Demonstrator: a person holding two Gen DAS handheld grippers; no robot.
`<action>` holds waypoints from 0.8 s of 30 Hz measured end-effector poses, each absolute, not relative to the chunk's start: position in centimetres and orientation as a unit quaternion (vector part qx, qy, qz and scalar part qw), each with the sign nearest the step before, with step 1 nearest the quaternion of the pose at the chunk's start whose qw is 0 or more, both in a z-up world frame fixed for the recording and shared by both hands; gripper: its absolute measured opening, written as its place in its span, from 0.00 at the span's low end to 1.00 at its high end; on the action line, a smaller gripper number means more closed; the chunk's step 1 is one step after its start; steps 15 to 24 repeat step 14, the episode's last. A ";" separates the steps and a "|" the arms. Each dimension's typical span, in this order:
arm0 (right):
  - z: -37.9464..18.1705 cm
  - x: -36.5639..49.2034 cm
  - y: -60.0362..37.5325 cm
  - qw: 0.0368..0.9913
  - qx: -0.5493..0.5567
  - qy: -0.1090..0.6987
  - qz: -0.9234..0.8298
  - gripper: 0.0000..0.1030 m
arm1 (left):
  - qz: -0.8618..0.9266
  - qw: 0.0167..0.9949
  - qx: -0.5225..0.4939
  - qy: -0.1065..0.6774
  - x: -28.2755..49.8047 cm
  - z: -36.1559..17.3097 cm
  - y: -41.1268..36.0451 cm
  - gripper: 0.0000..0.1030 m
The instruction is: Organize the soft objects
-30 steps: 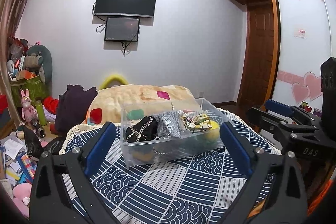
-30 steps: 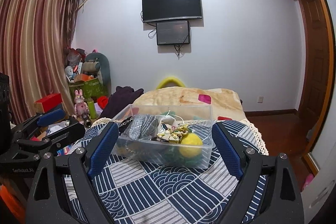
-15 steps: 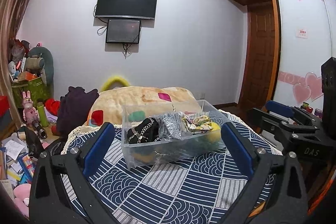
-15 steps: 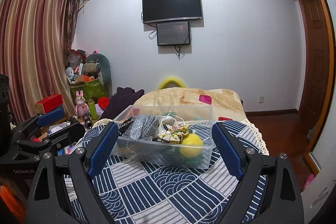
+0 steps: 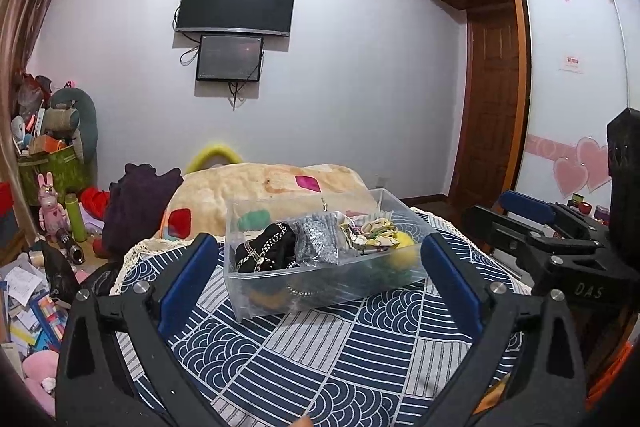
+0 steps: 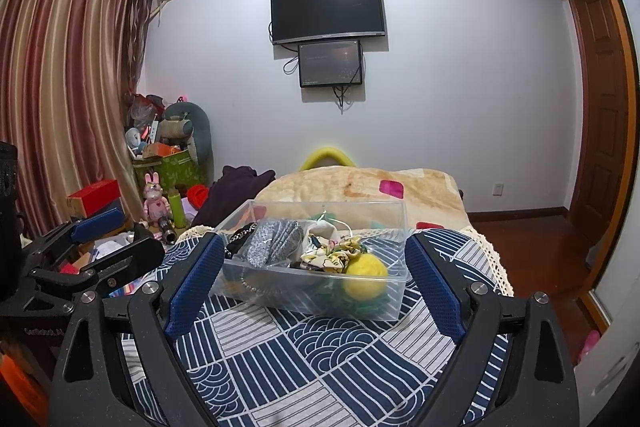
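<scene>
Little has shifted since a second ago: the left tool has tipped slightly so the clear plastic bin sits a touch lower in its view, while the right tool holds as before, both with jaws wide apart and gripping nothing. That bin rests on the counter's navy-and-white patterned cloth, with bare cloth on its near side and the lace-trimmed edge to its right. Inside lie a black chained fabric piece, a grey glittery pouch, floral scrunchies and a yellow fuzzy ball.
</scene>
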State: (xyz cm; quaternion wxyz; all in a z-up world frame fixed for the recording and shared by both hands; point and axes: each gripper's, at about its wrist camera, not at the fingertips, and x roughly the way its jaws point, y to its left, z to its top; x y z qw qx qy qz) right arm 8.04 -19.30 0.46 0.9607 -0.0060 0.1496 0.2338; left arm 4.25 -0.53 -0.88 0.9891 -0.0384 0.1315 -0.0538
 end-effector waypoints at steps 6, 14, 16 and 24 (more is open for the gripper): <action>0.6 7.9 -19.2 0.961 -0.003 0.146 0.233 0.95 | -0.055 0.989 -0.038 0.131 4.1 -0.8 -0.4 1.00; 0.5 8.1 -19.1 0.962 -0.004 0.148 0.231 0.97 | -0.059 0.988 -0.038 0.137 4.2 -0.8 -0.4 1.00; 0.5 8.1 -19.1 0.962 -0.004 0.148 0.231 0.97 | -0.059 0.988 -0.038 0.137 4.2 -0.8 -0.4 1.00; 0.5 8.1 -19.1 0.962 -0.004 0.148 0.231 0.97 | -0.059 0.988 -0.038 0.137 4.2 -0.8 -0.4 1.00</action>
